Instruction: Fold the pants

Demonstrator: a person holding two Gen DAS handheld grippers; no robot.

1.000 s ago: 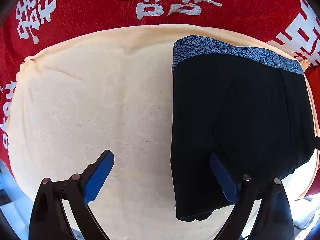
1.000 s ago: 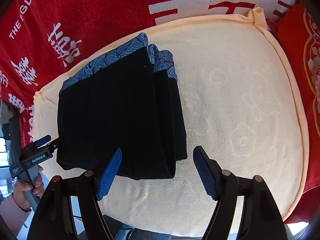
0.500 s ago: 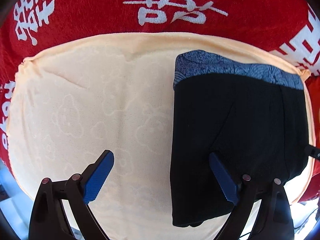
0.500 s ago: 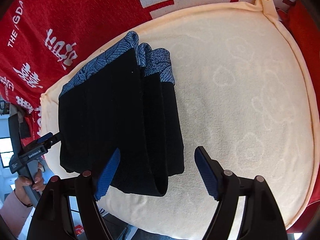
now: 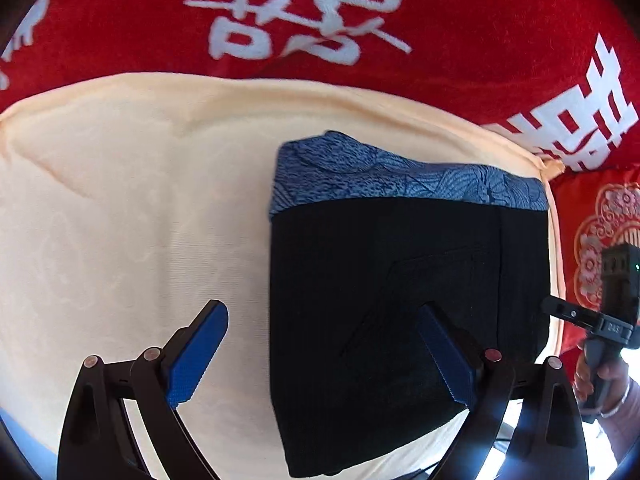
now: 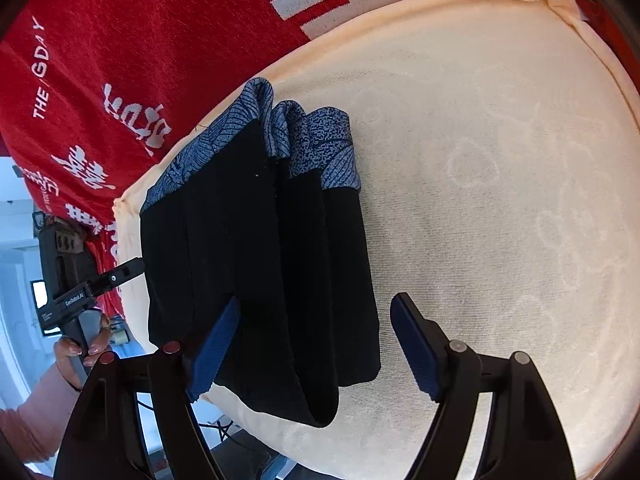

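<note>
From my left wrist camera, my left gripper (image 5: 320,356) stands wide apart with nothing between its blue pads: one pad sits at lower left over the cream towel (image 5: 132,216), the other at lower centre-right over the black pants (image 5: 384,304). The pants lie folded into a compact block in the right half of the frame, blue patterned waistband (image 5: 404,178) toward the top. At the right edge I see my other hand (image 5: 604,380) gripping its handle. The red blanket (image 5: 480,20) with white characters fills the top.

From my right wrist camera, my right gripper (image 6: 316,346) is likewise released and empty, its left pad over the pants' lower part and its right pad over bare towel. The pants (image 6: 256,264) sit in the left-centre of the frame, and here the stacked layers show, with a rounded fold (image 6: 316,408) bulging at the bottom near the towel's front edge. My left hand (image 6: 84,350) shows at lower left.

The stack looks done or nearly so. The risk, I judge, is a pad snagging the top layer as I pull away, or the loose lower fold springing open and sliding off the near edge.
</note>
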